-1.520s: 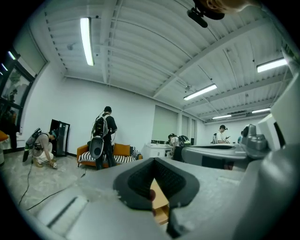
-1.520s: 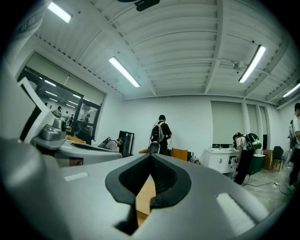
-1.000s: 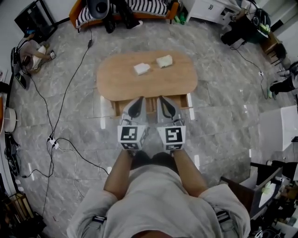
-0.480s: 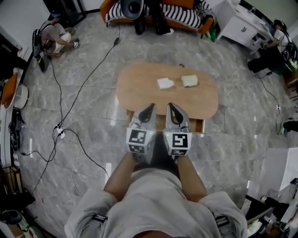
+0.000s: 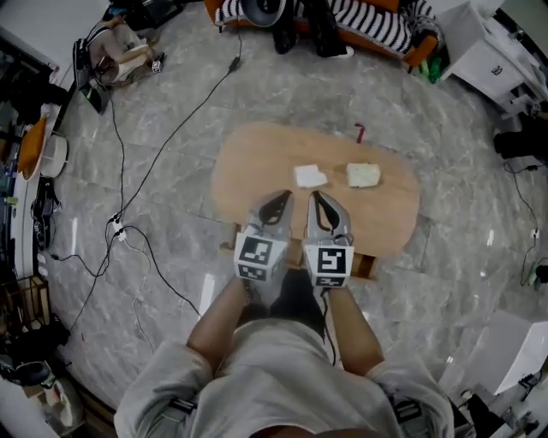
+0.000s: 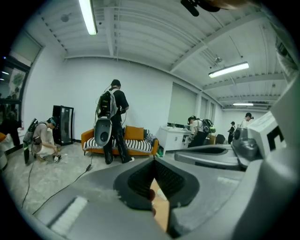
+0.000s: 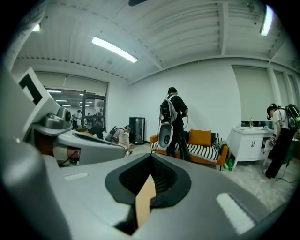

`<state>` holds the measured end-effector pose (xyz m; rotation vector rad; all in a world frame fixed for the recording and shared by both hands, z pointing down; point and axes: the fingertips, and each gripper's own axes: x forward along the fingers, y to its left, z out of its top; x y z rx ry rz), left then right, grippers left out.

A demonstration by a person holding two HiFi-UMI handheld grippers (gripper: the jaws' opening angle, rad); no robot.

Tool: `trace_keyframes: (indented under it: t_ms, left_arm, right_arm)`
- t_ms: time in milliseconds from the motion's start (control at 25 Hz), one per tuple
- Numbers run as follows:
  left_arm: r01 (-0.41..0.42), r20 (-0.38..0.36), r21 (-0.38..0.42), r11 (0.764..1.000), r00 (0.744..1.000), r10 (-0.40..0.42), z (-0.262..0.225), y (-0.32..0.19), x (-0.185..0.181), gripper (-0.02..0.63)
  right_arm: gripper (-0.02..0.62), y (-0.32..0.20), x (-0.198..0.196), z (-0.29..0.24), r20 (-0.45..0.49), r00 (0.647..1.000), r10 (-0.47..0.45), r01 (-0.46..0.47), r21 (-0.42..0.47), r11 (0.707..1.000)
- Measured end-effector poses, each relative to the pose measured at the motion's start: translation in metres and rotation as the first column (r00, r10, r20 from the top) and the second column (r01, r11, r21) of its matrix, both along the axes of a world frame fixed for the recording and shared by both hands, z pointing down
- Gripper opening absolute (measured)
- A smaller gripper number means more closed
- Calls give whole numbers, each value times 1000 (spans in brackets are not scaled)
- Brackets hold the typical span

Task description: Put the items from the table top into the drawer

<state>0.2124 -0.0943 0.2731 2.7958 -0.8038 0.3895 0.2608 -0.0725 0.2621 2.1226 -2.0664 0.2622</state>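
Observation:
An oval wooden table [image 5: 257,171] carries two white, crumpled items, one near the middle [image 5: 310,176] and one to its right [image 5: 363,174]. A small red object [image 5: 360,133] lies at the far edge. Under the table's near edge, the corners of a pulled-out drawer [image 5: 366,267] show. My left gripper [image 5: 282,198] and right gripper [image 5: 316,198] are held side by side over the near edge, pointing at the left white item. Both are shut and hold nothing. In the left gripper view [image 6: 153,164] and the right gripper view [image 7: 151,157] the tips meet, with tabletop wood behind them.
Cables [image 5: 128,239] trail over the marble floor on the left. An orange striped sofa [image 5: 368,26] and a white cabinet [image 5: 484,60] stand beyond the table. A person with a backpack [image 6: 112,122] stands by the sofa, and others are further off.
Both grippers have travelled forward together, from short of the drawer to over the table's near edge. The table now sits closer in the head view, and the red object has come into sight.

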Motion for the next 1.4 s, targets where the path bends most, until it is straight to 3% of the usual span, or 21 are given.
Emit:
trace_keyframes:
  t_ms: [240, 520, 760, 960, 1120, 1160, 1200, 1280, 1400]
  left_arm:
    - [-79, 61, -60, 995, 995, 83, 71, -23, 84, 20]
    - [-82, 162, -246, 966, 979, 125, 179, -33, 94, 20]
    - [-126, 188, -317, 940, 963, 192, 268, -31, 148, 20]
    - [-157, 193, -361, 919, 952, 238, 325, -24, 184, 20]
    - [-189, 193, -372, 909, 942, 276, 349, -15, 206, 20]
    - [-193, 193, -376, 906, 940, 281, 355, -14, 210, 20]
    - [-193, 193, -382, 904, 940, 282, 360, -12, 213, 20]
    - [-183, 195, -401, 898, 940, 279, 370, -10, 216, 20]
    - [-174, 196, -422, 890, 941, 277, 380, -8, 215, 20]
  right_arm:
    - [6, -15, 94, 87, 15, 998, 65, -64, -83, 994]
    - [6, -4, 123, 182, 55, 992, 112, -96, -242, 965]
    - [8, -9, 163, 266, 66, 988, 139, -110, -326, 939]
    - [8, -20, 210, 316, -29, 994, 107, -110, -399, 910]
    - [11, -29, 239, 343, -136, 991, 13, -76, -467, 881]
    - [95, -31, 243, 353, -160, 987, -29, -55, -497, 866]
    - [179, -33, 247, 363, -191, 978, -82, -33, -530, 847]
    - [193, -37, 256, 380, -285, 933, -219, 5, -598, 801]
    - [213, -46, 264, 407, -402, 781, -478, 51, -722, 690]
